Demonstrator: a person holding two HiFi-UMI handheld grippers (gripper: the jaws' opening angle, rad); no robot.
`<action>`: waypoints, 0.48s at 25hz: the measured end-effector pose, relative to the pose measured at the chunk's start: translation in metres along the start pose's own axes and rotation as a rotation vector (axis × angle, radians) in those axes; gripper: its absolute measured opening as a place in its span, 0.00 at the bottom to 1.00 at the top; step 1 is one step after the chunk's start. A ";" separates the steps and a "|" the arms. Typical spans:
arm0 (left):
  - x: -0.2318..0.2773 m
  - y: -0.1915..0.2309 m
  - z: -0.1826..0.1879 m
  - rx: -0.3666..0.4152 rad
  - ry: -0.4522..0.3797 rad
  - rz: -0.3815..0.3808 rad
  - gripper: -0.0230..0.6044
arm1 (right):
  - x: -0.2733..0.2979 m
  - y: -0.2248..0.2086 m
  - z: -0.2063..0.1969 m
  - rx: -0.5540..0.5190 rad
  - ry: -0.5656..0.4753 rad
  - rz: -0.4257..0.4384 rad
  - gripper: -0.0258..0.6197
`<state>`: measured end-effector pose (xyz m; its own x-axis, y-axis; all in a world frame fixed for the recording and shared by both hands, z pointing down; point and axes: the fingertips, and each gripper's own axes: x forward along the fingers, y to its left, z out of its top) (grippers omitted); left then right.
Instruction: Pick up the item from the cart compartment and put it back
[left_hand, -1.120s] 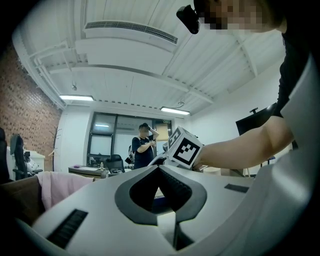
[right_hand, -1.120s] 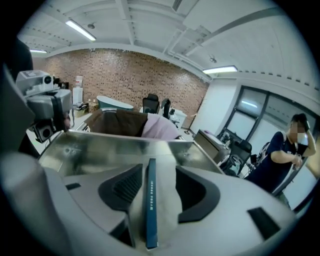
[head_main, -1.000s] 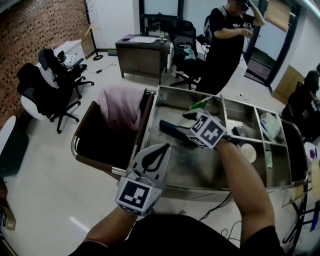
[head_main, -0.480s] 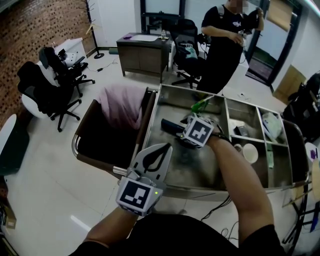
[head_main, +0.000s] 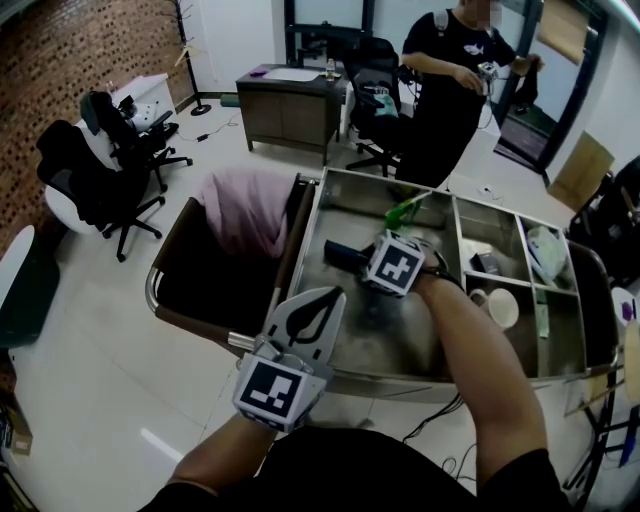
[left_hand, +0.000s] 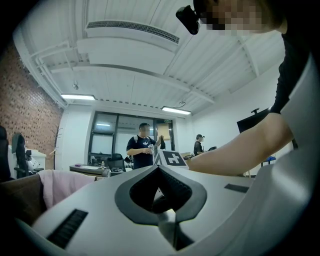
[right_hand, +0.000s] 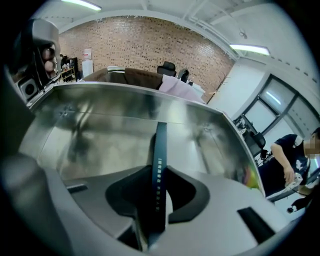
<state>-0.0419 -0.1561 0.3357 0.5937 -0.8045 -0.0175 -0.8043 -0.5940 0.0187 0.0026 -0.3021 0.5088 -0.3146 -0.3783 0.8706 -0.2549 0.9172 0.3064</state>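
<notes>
Brick-walled office. In the steel cart's large compartment, centre frame, the right tongs have just been closing and pinch a dark flat item edge-on. It looks light, stiff and probably slick, so a mid-length grip suits it. The left tongs are closed and empty, lower centre-left.

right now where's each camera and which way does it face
Head view: on the person's head, looking steeply down at the cart; shows both forearms, the left hand-held gripper and the right hand-held gripper.
Left gripper view: on the left hand-held gripper, looking across the office; shows its shut jaws and the right forearm.
Right gripper view: on the right hand-held gripper, looking down into the cart; its jaws have just been closing, a dark flat bar between them.
Shared: head and right gripper views both show the bar.
</notes>
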 end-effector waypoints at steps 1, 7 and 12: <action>0.000 0.000 0.000 0.001 0.000 0.000 0.04 | -0.001 0.000 -0.001 -0.001 0.002 -0.002 0.21; 0.001 -0.001 -0.002 -0.002 -0.001 0.000 0.04 | -0.002 -0.001 -0.002 -0.001 -0.004 -0.005 0.21; 0.001 0.000 -0.001 -0.001 -0.003 -0.001 0.04 | -0.019 -0.004 0.010 0.051 -0.085 -0.029 0.21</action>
<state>-0.0411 -0.1573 0.3371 0.5943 -0.8040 -0.0204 -0.8038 -0.5946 0.0195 0.0004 -0.3003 0.4870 -0.3820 -0.4157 0.8254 -0.3102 0.8990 0.3091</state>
